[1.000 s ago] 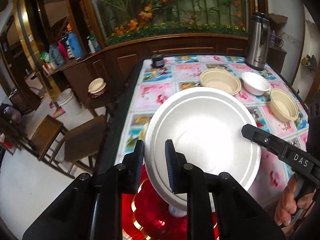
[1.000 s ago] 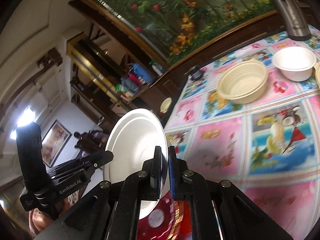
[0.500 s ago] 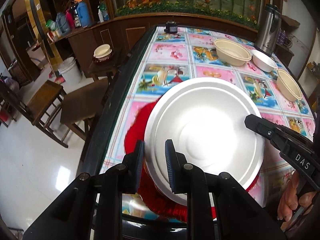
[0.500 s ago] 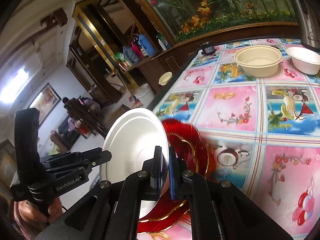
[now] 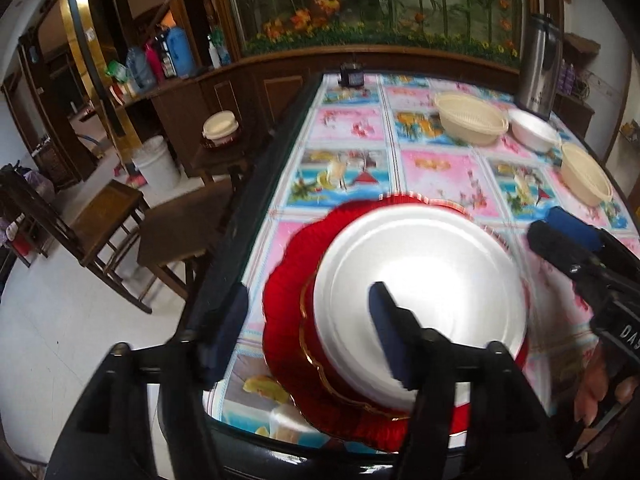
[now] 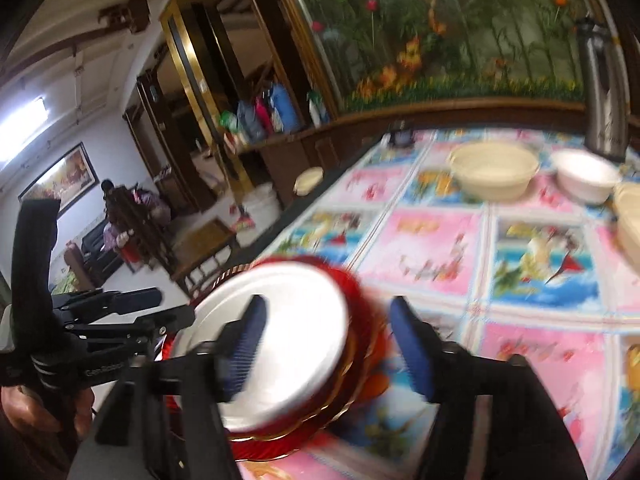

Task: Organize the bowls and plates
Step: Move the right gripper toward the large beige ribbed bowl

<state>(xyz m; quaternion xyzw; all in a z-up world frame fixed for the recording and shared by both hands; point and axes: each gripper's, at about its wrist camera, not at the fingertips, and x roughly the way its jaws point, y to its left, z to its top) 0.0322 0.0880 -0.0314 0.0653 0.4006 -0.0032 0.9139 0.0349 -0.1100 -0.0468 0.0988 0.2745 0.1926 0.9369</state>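
Both tongs gape over patterned tablecloth; wooden chairs beside.

Bare tablecloth lies open between the plate stack and far bowls.

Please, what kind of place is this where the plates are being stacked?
Most likely the dining room of a private home: a dining table under a colourful patterned cloth, wooden chairs beside it, and a dark wooden sideboard crowded with household bottles.
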